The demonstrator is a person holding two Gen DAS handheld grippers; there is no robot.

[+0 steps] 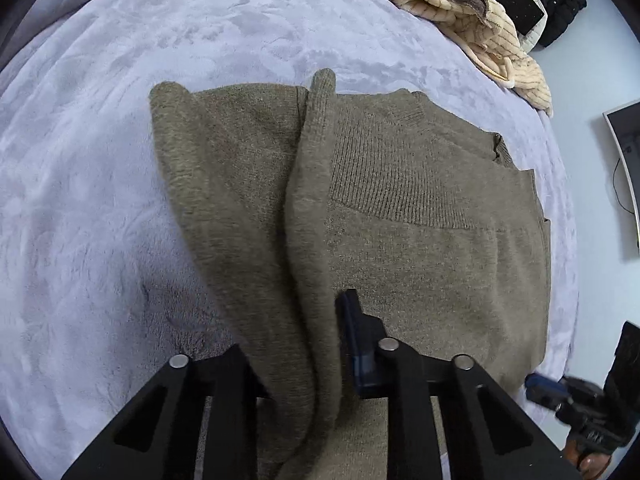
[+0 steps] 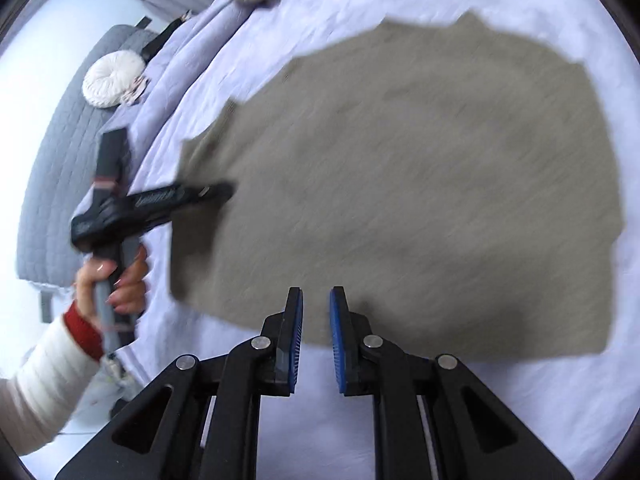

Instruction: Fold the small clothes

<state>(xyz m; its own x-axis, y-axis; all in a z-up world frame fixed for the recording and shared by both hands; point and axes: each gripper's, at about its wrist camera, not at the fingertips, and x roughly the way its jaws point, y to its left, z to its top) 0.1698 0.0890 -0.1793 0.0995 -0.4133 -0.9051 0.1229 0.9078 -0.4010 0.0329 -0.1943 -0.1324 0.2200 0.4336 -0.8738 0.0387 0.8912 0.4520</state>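
Observation:
An olive-brown knit sweater (image 1: 420, 208) lies on the lavender bed cover (image 1: 88, 184). My left gripper (image 1: 320, 344) is shut on a fold of the sweater's left side, which hangs lifted between the fingers. In the right wrist view the sweater (image 2: 420, 184) is blurred and spread flat, with the left gripper (image 2: 216, 192) gripping its left edge. My right gripper (image 2: 316, 320) is open and empty, just above the sweater's near edge. It also shows in the left wrist view (image 1: 560, 396) at the lower right.
A cream and brown pile of clothes (image 1: 472, 16) lies at the far edge of the bed. A round white cushion (image 2: 112, 78) and grey quilted headboard (image 2: 52, 168) are at the left. A monitor (image 1: 624, 168) stands to the right of the bed.

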